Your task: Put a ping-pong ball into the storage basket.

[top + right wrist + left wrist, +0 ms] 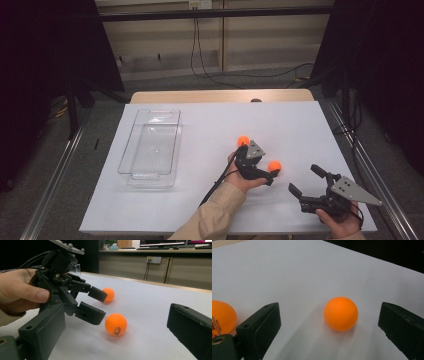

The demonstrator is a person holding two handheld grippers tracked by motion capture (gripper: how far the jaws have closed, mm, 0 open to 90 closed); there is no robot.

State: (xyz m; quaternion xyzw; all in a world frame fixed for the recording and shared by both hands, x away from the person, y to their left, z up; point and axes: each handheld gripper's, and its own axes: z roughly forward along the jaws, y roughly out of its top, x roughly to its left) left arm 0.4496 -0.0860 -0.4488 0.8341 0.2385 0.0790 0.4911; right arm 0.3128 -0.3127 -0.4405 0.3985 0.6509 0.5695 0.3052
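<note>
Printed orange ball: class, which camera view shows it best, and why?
The right gripper view: the printed orange ball sits whole and near, with its lettering facing the camera. The left gripper view cuts it off at the frame's left edge, beside a jaw. The high view shows it small, with no lettering visible.

The orange ball [115,324] bears small black print (too blurred to read).

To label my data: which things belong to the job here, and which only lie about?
In the job: left gripper, two orange ping-pong balls, probably clear plastic bin.
Lying about: right gripper, floor cables.
</note>
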